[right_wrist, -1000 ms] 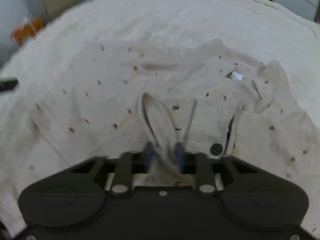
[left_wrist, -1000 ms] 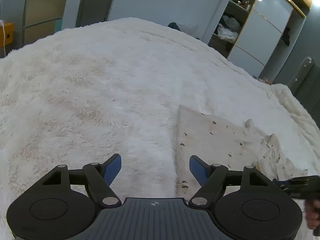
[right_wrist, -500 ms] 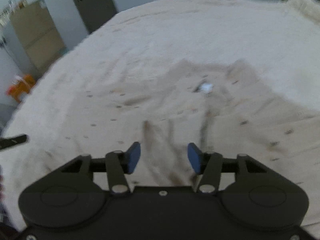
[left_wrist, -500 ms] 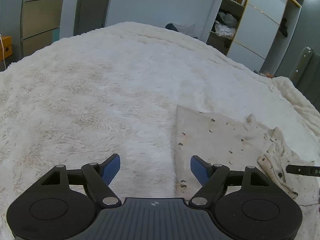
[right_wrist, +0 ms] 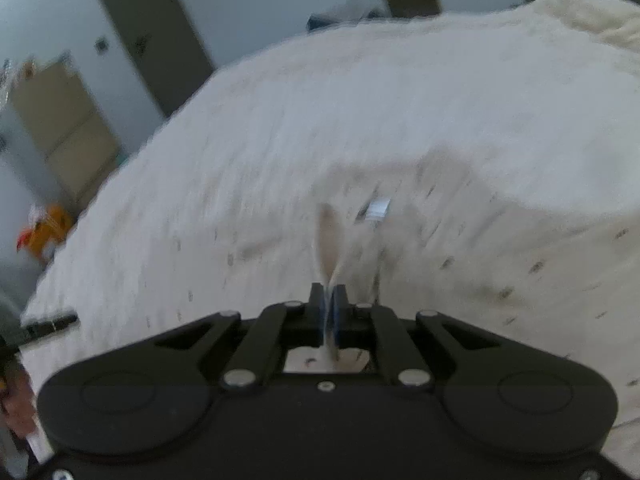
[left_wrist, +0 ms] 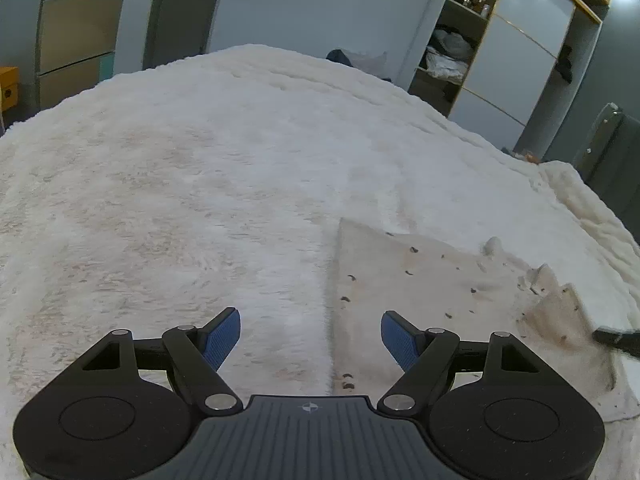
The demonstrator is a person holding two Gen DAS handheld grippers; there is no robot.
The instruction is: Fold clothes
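Note:
A cream garment with small dark specks (left_wrist: 432, 292) lies on a white fluffy blanket (left_wrist: 200, 200), at the lower right of the left wrist view. My left gripper (left_wrist: 310, 338) is open and empty, hovering over the garment's left edge. In the right wrist view the same garment (right_wrist: 460, 248) spreads ahead, blurred by motion. My right gripper (right_wrist: 329, 308) is shut on a raised fold of the garment, which stands up between the blue pads. The right gripper's tip also shows in the left wrist view (left_wrist: 616, 340) by a lifted corner of cloth.
The blanket covers a wide bed. Wardrobe with shelves (left_wrist: 480, 48) stands at the back right, a door and wooden cabinet (left_wrist: 76, 32) at the back left. An orange object (right_wrist: 48, 232) sits on the floor left of the bed.
My right gripper opened half a second ago and has now shut again on a fold of the garment, lifting it. My left gripper stays open and has shifted only slightly.

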